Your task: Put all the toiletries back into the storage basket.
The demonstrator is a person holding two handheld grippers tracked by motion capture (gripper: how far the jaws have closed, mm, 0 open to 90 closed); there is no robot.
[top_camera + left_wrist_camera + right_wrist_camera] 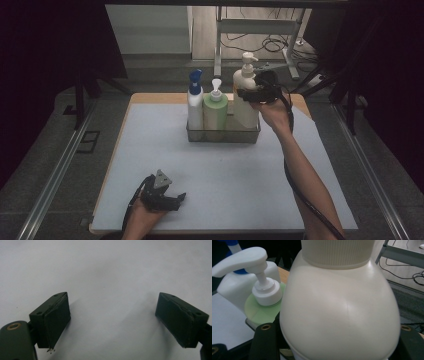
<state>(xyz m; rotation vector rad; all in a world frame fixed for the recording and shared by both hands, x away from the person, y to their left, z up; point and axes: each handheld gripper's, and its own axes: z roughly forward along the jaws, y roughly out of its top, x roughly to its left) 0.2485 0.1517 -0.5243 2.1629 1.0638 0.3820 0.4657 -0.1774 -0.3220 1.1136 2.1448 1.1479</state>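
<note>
While the left claw (172,197) rests wide open and empty on the table (225,170), well in front of the wire basket (223,135), the right claw (252,92) clasps the cream pump bottle (245,100) standing at the basket's right end.

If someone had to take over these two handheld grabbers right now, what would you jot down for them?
Right gripper: jaws around the shoulder of the cream pump bottle, which stands at the right end of the wire basket; a firm grip can't be confirmed.
Left gripper: jaws open, nothing between them, over the pale mat near the front edge.
Also in the basket: green pump bottle in the middle, white bottle with a blue top at the left.
Done: right gripper has reached the cream bottle.
Left: confirm the grip, probably lift it out.
</note>
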